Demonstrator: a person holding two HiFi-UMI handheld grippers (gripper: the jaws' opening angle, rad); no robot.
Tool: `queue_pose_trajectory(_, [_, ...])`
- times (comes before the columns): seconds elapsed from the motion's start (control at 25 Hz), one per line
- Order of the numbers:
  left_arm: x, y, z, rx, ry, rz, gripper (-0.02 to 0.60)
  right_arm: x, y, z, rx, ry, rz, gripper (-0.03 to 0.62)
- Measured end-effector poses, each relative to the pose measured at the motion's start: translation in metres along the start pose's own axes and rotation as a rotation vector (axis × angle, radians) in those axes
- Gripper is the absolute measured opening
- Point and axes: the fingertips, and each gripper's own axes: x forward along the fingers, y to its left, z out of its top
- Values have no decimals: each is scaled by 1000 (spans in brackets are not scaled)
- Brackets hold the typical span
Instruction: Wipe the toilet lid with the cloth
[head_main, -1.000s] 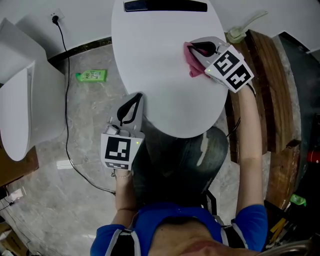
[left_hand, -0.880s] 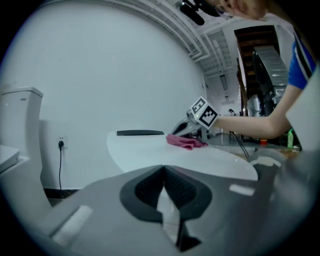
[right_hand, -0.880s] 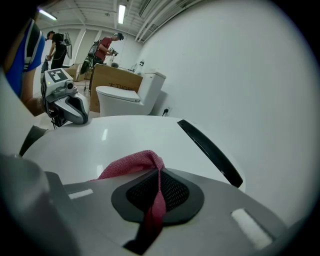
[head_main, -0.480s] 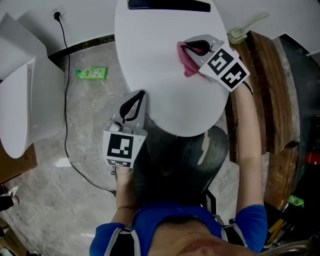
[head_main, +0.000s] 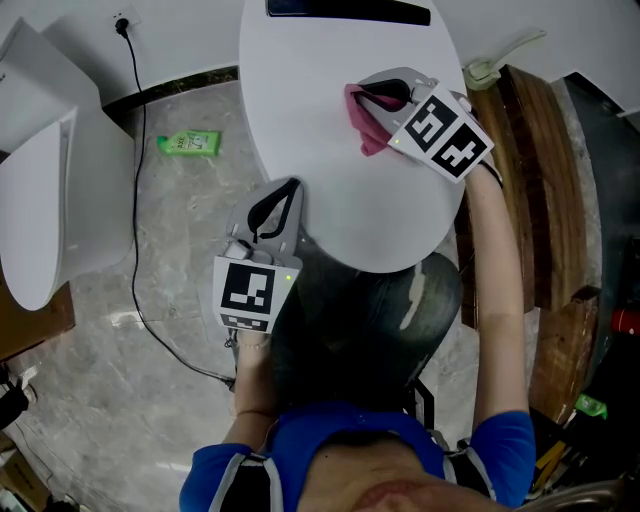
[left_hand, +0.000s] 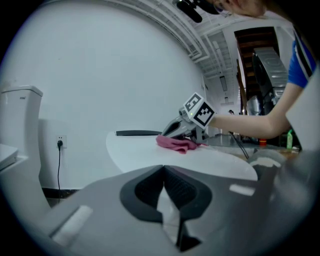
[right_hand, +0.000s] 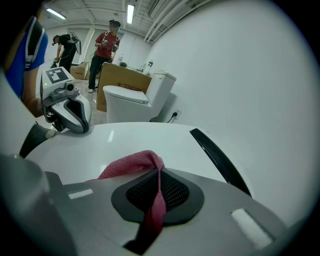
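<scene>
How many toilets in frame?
2. One at centre, its lid under the cloth; a second toilet at the head view's far left. More may be hidden.

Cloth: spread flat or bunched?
Bunched. The cloth is a crumpled wad pinched in the shut jaws of the right gripper, with its loose end resting on the lid, not laid flat.

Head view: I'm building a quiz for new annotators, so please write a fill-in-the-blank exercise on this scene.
1. The right gripper holds the pink cloth on the toilet lid, whose colour is ____.
2. The left gripper is shut and holds ____.
3. The green packet lies on the ____.
Missing words: white; nothing; floor.
</scene>
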Motion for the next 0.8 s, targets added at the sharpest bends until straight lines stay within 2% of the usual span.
queue_pose_trajectory(0.56, [1,-1,1,-9,-8,-5,3,18,20,34,-70,-18,48,8])
queue_pose_trajectory(0.8, [1,-1,1,13,-8,13,3,23,26,45,-93,-25,60,8])
